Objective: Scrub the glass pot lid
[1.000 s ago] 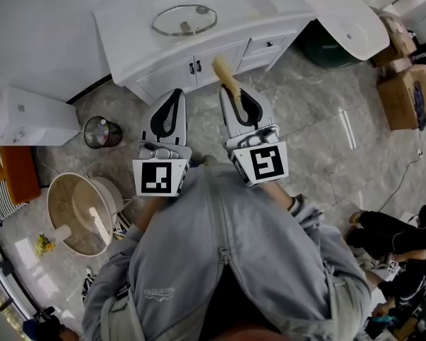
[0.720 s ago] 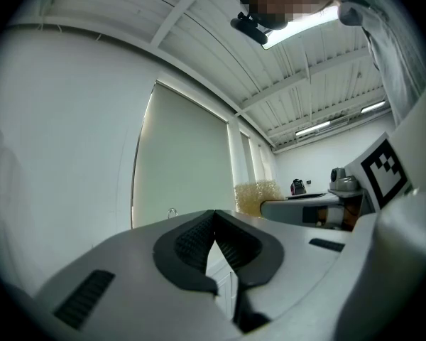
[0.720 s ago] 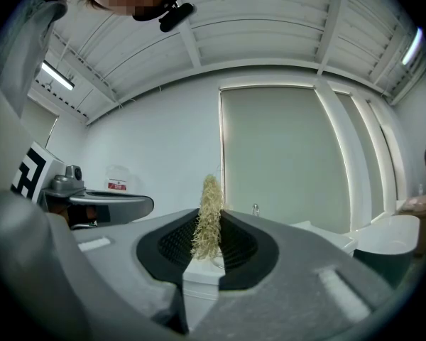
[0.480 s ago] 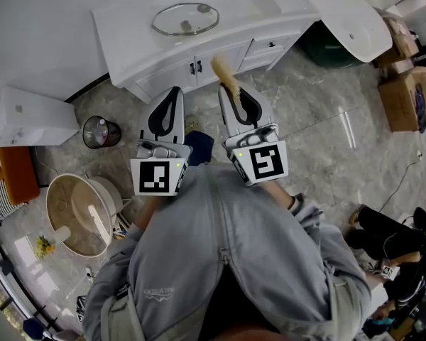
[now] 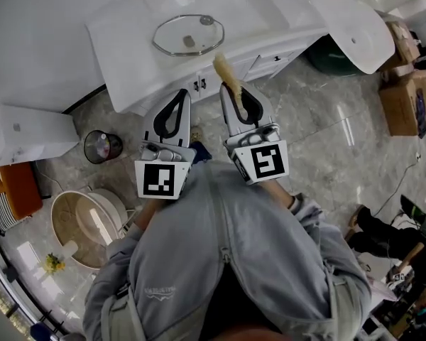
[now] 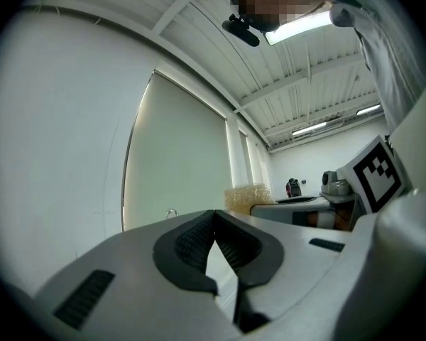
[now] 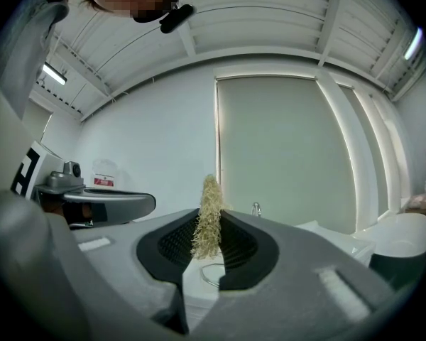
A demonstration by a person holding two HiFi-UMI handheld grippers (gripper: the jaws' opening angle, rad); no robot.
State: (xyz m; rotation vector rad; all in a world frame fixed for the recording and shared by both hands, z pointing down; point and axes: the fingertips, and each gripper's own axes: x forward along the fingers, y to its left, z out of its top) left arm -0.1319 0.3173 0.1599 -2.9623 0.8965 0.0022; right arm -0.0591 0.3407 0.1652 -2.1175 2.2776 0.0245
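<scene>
left hand-held gripper [image 6: 213, 214] — closed, empty | right hand-held gripper [image 7: 211, 213] — clamps scrubber [image 7: 211, 190]

Straw-yellow scrubber [image 5: 226, 73]; clear lid [image 5: 188, 34], silver rim; white vanity [image 5: 121, 34]; grey veined marble floor [image 5: 326, 119]; grey sweatshirt [image 5: 220, 261].

Glass lid [image 5: 189, 34] lies flat on white vanity [image 5: 125, 54].

Head camera looks steeply down from overhead onto left gripper [image 5: 178, 94], right gripper [image 5: 231, 91] and vanity [image 5: 121, 41]. Each gripper camera rides low behind its jaws, close, tilted up toward wall [image 6: 57, 119] and ceiling [image 6: 305, 69]. Both share the window blind [image 6: 177, 155] and tap [image 6: 171, 212].
</scene>
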